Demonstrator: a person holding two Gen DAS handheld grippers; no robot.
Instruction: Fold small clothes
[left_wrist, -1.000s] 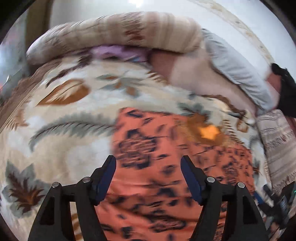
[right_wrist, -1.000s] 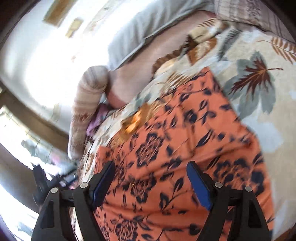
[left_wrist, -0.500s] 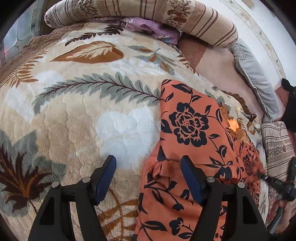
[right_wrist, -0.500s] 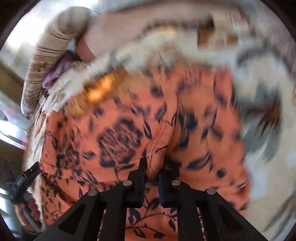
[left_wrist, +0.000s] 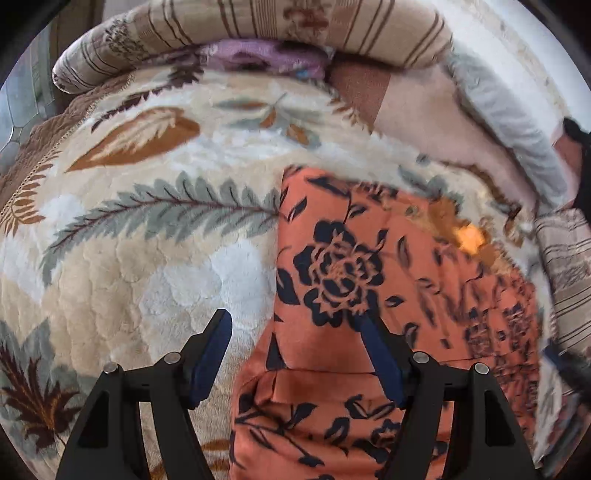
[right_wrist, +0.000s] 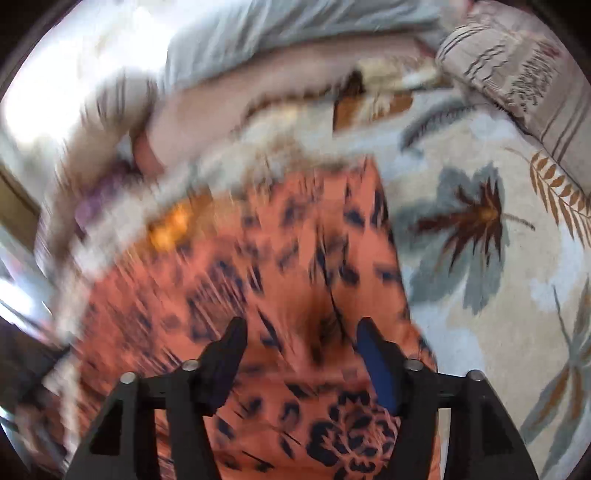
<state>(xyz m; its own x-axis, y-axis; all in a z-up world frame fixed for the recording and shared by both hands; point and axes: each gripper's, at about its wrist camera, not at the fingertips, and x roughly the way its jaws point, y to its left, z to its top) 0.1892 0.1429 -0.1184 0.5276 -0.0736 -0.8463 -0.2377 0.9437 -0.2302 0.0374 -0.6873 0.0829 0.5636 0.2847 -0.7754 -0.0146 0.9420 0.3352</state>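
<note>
Left gripper (left_wrist: 295, 356) wide, empty, astride orange floral garment (left_wrist: 354, 266) left edge: pinch both layers. Right gripper (right_wrist: 301, 360) opening, nothing gripped, garment beneath.

The garment (left_wrist: 354, 295) lies on the blanket (left_wrist: 147, 277), which covers the bed. In the left wrist view it fills the lower right, with bare blanket to its left; a fold of it crosses near the bottom. The left gripper (left_wrist: 295, 354) hangs over the garment's left edge, one finger above blanket, the other above cloth. Behind, a long pillow (left_wrist: 258, 33) lies across the far end, a small cloth (left_wrist: 266, 59) tucked under it. The right gripper (right_wrist: 301, 362) is over the garment, jaws opening, blanket to its right.
</note>
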